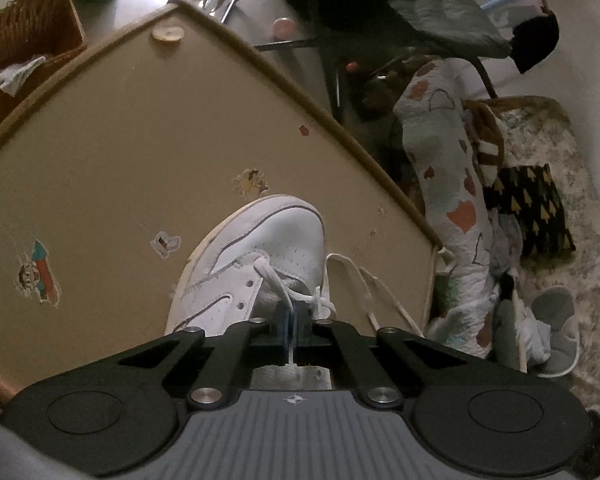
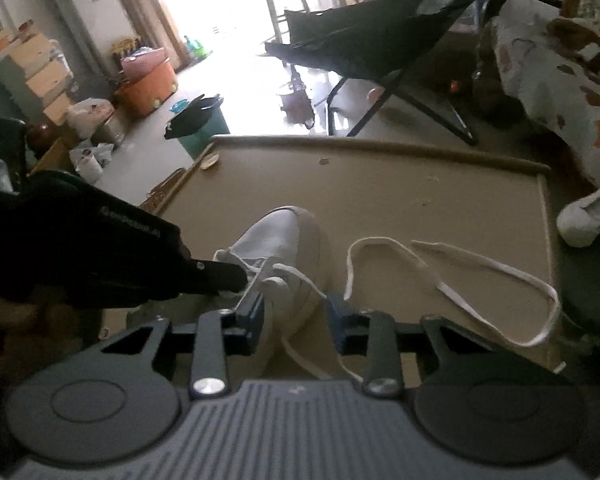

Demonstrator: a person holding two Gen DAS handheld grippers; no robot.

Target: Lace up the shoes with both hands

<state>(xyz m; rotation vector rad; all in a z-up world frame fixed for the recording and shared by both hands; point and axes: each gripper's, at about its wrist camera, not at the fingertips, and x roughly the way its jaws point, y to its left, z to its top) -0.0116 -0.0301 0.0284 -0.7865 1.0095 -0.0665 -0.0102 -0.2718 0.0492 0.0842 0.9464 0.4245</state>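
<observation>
A white sneaker [image 1: 268,232] stands on the tan table [image 1: 120,140], toe pointing away. My left gripper [image 1: 293,312] is shut on a strand of the white lace [image 1: 276,280] just above the tongue. In the right wrist view the left gripper [image 2: 220,276] reaches in from the left onto the sneaker [image 2: 276,232]. My right gripper [image 2: 296,316] stands open astride the sneaker's right side, with the upper and a lace strand between its blue pads [image 2: 252,316]. The lace's long free end [image 2: 480,264] lies looped on the table [image 2: 420,184] to the right.
A wicker basket [image 1: 28,32] sits past the table's far left edge. A green bin [image 2: 204,124] and a dark folding chair [image 2: 380,52] stand beyond the table. A patterned blanket [image 1: 452,184] and a second white shoe [image 2: 588,216] lie off the right edge.
</observation>
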